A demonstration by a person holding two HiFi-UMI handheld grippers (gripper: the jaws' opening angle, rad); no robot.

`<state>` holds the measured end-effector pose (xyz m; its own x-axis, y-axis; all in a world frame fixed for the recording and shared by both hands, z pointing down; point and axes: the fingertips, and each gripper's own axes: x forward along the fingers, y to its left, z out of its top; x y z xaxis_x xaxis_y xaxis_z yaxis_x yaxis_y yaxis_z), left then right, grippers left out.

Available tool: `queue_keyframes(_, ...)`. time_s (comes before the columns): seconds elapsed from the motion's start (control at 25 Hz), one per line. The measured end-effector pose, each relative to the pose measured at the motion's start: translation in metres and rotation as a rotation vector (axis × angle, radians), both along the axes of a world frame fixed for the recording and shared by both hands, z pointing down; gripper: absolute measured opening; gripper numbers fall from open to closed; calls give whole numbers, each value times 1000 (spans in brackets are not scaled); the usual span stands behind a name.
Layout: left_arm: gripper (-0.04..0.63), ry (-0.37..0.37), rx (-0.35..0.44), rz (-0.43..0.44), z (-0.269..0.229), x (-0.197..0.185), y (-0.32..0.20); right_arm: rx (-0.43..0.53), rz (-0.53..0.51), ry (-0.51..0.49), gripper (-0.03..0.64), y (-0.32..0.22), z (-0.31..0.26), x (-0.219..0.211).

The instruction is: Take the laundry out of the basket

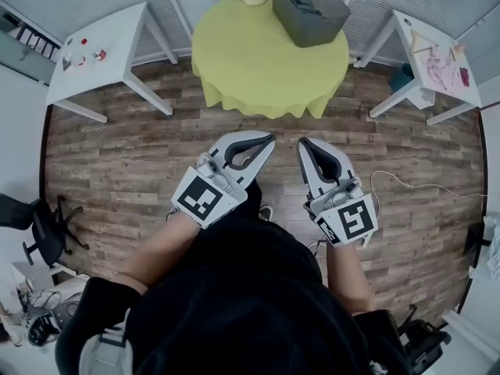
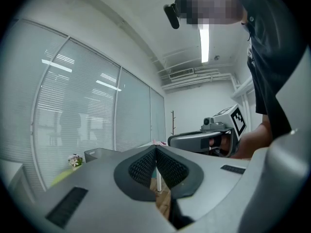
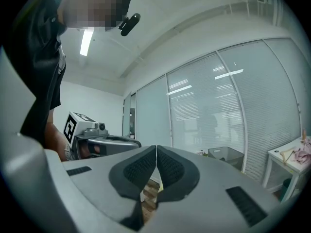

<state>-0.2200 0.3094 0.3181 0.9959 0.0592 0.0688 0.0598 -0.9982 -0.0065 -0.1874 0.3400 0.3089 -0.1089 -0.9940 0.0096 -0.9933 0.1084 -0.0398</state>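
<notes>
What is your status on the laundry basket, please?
Left tongs and right tongs shut, empty. Dark laundry in grey plastic basket on round yellow-green table, untouched. Nothing in the way.

Bright, even light from a ceiling strip lamp [image 2: 204, 42], with fisheye bending and dark corners.

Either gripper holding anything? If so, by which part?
Nothing held: the left gripper and right gripper are both shut empty, short of the table, where the laundry lies in the basket.
</notes>
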Motion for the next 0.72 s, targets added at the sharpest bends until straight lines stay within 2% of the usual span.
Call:
queue_keyframes(0.28, 2, 15, -20, 43, 1, 54, -46, -20, 25, 19, 23, -48, 4, 45)
queue_keyframes(0.72, 3, 15, -62, 105, 6, 129, -140, -51, 69, -5, 21, -140, 9, 114)
